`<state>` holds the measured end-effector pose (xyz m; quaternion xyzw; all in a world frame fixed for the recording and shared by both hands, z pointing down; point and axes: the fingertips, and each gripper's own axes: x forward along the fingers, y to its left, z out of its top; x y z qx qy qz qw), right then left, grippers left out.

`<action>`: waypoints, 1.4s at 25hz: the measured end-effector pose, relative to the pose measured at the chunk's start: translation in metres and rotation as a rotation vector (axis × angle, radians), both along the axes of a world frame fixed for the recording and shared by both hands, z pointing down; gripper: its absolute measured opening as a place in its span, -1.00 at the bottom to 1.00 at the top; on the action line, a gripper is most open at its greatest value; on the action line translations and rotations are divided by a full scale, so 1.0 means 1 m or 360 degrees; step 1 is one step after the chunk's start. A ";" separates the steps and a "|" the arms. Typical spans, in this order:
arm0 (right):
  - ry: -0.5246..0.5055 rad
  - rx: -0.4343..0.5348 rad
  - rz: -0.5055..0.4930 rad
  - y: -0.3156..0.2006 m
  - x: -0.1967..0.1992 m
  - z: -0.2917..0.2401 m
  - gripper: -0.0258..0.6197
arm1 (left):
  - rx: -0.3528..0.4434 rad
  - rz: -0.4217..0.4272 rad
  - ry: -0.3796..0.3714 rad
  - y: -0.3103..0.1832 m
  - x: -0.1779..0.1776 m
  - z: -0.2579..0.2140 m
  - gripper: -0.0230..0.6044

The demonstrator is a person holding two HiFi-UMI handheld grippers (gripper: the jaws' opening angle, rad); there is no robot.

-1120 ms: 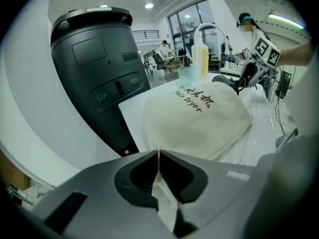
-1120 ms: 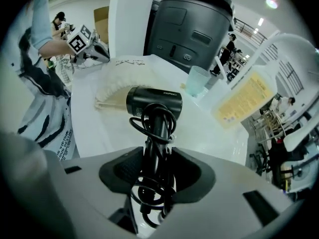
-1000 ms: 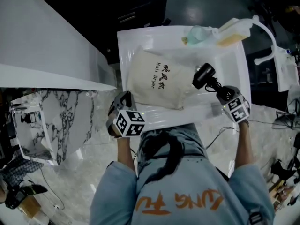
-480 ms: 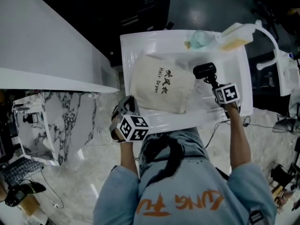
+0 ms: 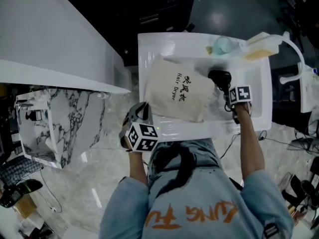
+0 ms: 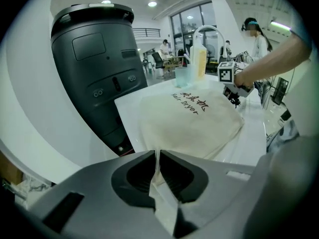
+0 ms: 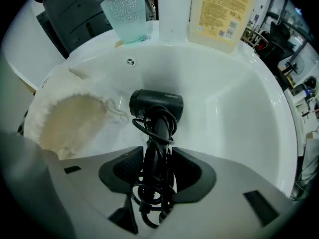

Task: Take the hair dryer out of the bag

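My left arm is tucked in at the near left corner of the sink (image 5: pixel 199 131), elbow bent, with the left gripper (image 6: pixel 157 156) tilted down and away from me. Its jaws are almost together, and a thin fold of the cloth bag's (image 5: pixel 179 91) near edge is pinched between the pads. The bag is cream, printed "Hair Dryer". It lies across the left side of the sink, with its drawstring mouth sagging into the basin on the right.

My right arm is stretched out straight over the basin, and the right gripper (image 7: pixel 157 153) points straight down into it. Its jaws stand about half apart, clamped on the handle of the black hair dryer (image 7: pixel 156 106) and the cord wound round that handle. The dryer's barrel hangs below the fingertips, low in the basin. I can't tell whether it touches the bottom. The dryer is clear of the bag, just right of the open mouth, with the drawstring loops close beside the barrel.

On the far rim stand a pale green tumbler (image 7: pixel 127 11) and, to its right, a bottle of yellowish liquid (image 7: pixel 222 14).
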<state>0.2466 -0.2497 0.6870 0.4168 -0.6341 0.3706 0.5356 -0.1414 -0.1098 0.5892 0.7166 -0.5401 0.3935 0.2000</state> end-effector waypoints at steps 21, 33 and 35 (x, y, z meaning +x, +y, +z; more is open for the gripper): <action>-0.0401 0.0444 0.0230 -0.016 -0.010 -0.068 -0.39 | 0.0358 0.0248 0.0292 -0.038 0.063 -0.069 -0.74; -0.0581 0.0941 0.0132 -0.039 -0.009 -0.172 -0.84 | 0.0689 0.0210 0.0522 -0.106 0.150 -0.137 -0.87; -0.0626 0.1013 0.0111 -0.043 -0.012 -0.191 -0.89 | 0.0741 0.0171 0.0553 -0.116 0.159 -0.153 -0.89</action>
